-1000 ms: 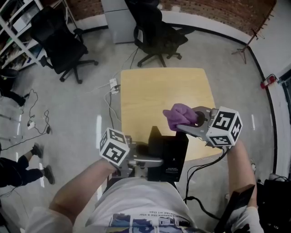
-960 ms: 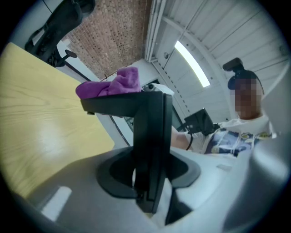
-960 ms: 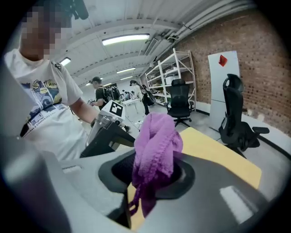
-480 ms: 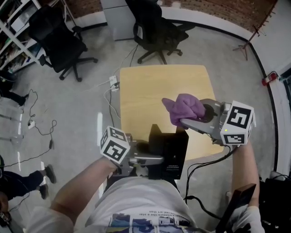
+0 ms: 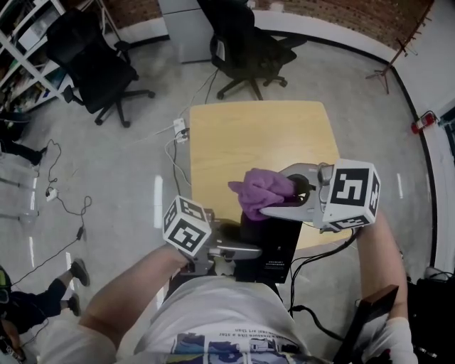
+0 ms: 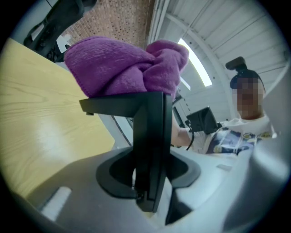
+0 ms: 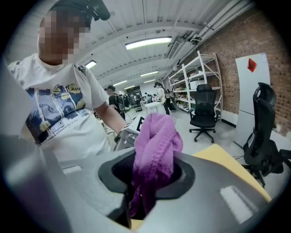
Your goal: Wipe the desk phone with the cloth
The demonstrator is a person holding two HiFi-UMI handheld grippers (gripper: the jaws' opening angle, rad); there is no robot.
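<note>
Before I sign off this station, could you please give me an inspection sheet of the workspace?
Surface: wooden table, holding only the phone.
Job's things: black phone at the near edge; purple cloth against its top.
Clutter: nothing seen.
Grippers: left claw shut on the phone; right claw shut on the cloth.
Cables: power strip by the table's far left corner; floor cable at left; black cable under the right arm.
Surroundings: chairs, shelving, brick wall.
</note>
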